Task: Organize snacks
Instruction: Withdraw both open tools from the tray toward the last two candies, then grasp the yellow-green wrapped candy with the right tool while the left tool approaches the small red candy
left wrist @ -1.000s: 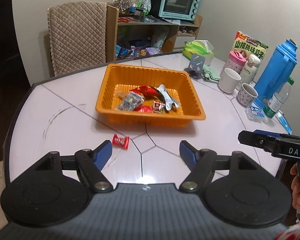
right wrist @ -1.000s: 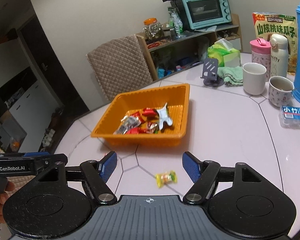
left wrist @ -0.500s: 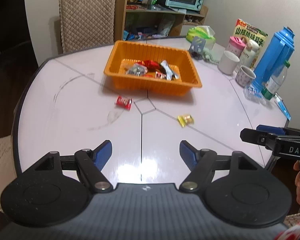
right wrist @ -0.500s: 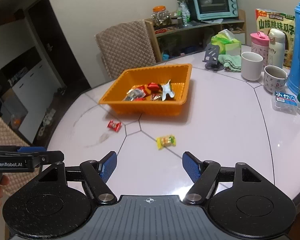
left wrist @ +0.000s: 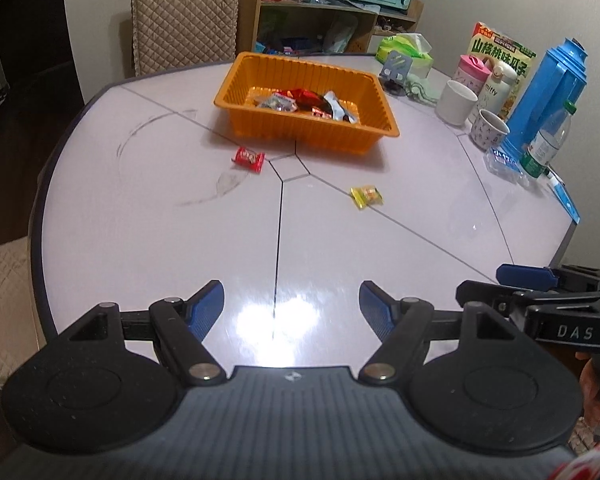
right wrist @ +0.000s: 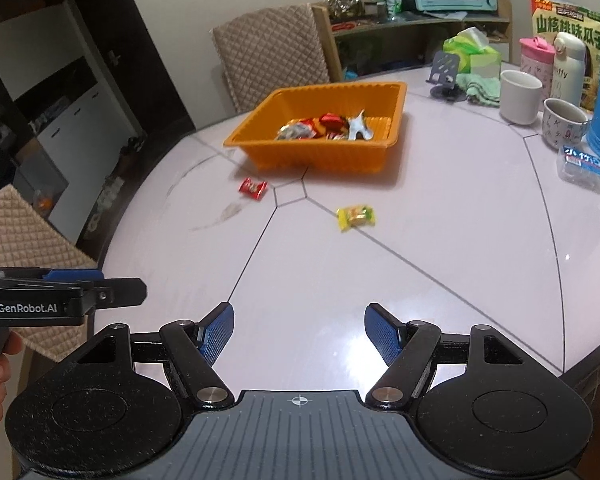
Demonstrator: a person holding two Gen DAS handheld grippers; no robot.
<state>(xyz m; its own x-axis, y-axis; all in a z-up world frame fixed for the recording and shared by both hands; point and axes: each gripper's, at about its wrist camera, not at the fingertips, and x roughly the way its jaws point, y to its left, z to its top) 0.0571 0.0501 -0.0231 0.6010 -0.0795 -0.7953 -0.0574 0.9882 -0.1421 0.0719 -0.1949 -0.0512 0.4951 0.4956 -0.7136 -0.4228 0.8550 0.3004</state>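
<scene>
Hovering empty over the table [left wrist: 140,240], both grippers' fingers [left wrist: 208,306] [right wrist: 220,330] gape apart.

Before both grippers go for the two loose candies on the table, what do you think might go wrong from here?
1. The red candy lies flat, close to the orange tray; open fingers of the left gripper might nudge the tray or slide the wrapper.
2. The yellow candy is small and flat on the glossy table, so the right gripper may skid it away.
3. Both candies lie close together; the grippers could collide.
</scene>
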